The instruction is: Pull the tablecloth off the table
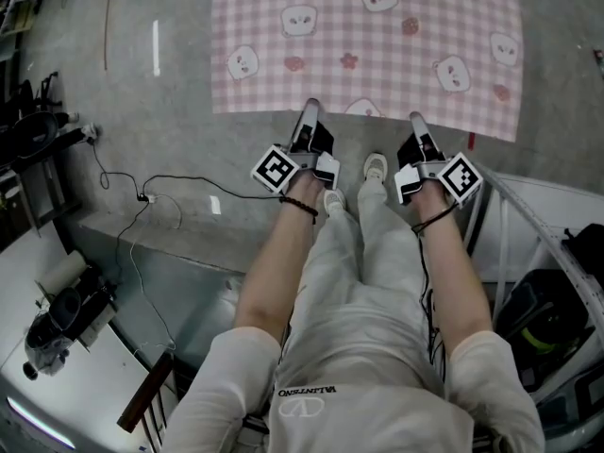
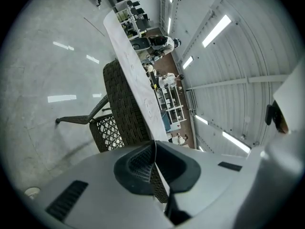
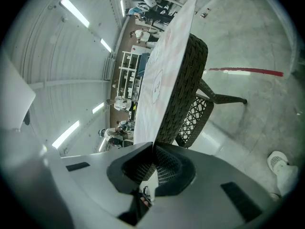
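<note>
head view: the pink checked tablecloth (image 1: 377, 45) with bear prints lies spread over the table. the left gripper (image 1: 310, 111) and right gripper (image 1: 416, 121) meet its near edge, side by side.

left gripper view: the left gripper (image 2: 154, 144) has its jaws pressed together on the thin edge of the tablecloth (image 2: 136, 80), which covers the wicker table (image 2: 121, 104).

right gripper view: the right gripper (image 3: 152, 147) likewise pinches the tablecloth (image 3: 164, 75) at the edge of the wicker table (image 3: 183, 89).
</note>
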